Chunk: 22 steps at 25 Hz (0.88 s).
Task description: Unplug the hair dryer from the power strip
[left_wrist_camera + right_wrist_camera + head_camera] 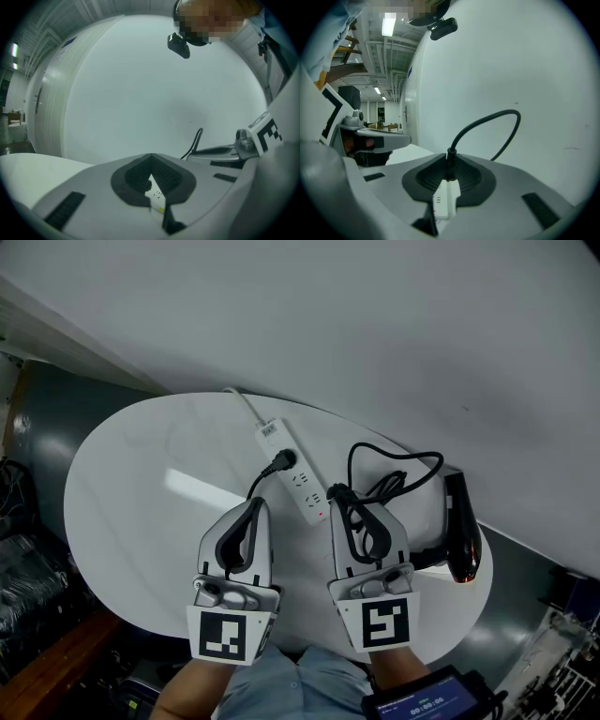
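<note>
A white power strip (298, 477) lies across the middle of the round white table (141, 493). My right gripper (338, 493) is shut on the hair dryer's black plug (450, 161), held just above the strip (442, 202). Its black cord (394, 470) loops over to the black hair dryer (462, 538), which lies at the table's right edge. A second black plug (284, 461) sits in the strip, and its cord runs toward my left gripper (255, 502). That gripper's tips meet beside the strip (154, 194). I see nothing between them.
The strip's own white cable (246, 407) runs off the table's far edge. A plain white wall (375, 324) stands close behind the table. Dark clutter (28, 568) lies on the floor to the left.
</note>
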Each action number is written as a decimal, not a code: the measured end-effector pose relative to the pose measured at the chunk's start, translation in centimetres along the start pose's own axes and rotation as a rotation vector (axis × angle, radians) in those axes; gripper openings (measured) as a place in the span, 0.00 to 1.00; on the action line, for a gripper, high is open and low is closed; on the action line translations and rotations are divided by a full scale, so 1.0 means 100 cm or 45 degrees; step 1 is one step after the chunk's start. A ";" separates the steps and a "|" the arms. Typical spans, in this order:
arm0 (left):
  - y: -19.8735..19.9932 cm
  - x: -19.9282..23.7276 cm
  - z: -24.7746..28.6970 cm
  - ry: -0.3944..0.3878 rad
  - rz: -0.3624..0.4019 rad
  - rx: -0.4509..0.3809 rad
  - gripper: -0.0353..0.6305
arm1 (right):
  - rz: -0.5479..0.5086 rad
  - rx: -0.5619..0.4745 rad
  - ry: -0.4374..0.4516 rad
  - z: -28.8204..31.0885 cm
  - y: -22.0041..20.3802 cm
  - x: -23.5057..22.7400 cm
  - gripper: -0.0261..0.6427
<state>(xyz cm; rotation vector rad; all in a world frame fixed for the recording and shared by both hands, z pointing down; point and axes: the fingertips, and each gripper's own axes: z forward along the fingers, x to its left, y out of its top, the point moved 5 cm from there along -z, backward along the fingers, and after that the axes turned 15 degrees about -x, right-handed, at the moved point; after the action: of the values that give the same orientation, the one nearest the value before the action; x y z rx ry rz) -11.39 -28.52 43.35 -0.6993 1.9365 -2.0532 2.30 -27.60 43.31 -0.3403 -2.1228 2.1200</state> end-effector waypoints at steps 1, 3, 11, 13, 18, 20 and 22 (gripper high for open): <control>0.002 -0.004 -0.001 -0.008 0.002 -0.007 0.05 | -0.010 0.007 0.003 -0.005 -0.002 -0.001 0.11; 0.004 -0.012 -0.002 -0.025 0.008 -0.017 0.05 | -0.046 0.039 0.025 -0.016 -0.010 -0.003 0.12; 0.016 -0.053 -0.023 -0.076 0.048 -0.058 0.05 | -0.120 0.358 0.061 -0.085 -0.047 -0.012 0.20; 0.020 -0.064 -0.029 -0.104 0.093 -0.092 0.05 | -0.082 0.354 0.035 -0.098 -0.044 -0.014 0.21; 0.040 -0.090 -0.047 -0.138 0.194 -0.192 0.05 | -0.128 0.208 0.069 -0.115 -0.010 -0.022 0.21; 0.054 -0.099 -0.056 -0.118 0.217 -0.231 0.05 | -0.151 0.118 0.102 -0.118 0.013 -0.022 0.21; 0.074 -0.105 -0.063 -0.086 0.240 -0.286 0.05 | -0.177 0.019 0.142 -0.117 0.040 -0.019 0.21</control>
<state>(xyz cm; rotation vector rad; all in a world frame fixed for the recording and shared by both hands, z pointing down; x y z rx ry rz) -6.60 -18.73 34.16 -0.5964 2.1254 -1.6998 7.31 -16.78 39.61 -0.2936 -2.0066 1.9906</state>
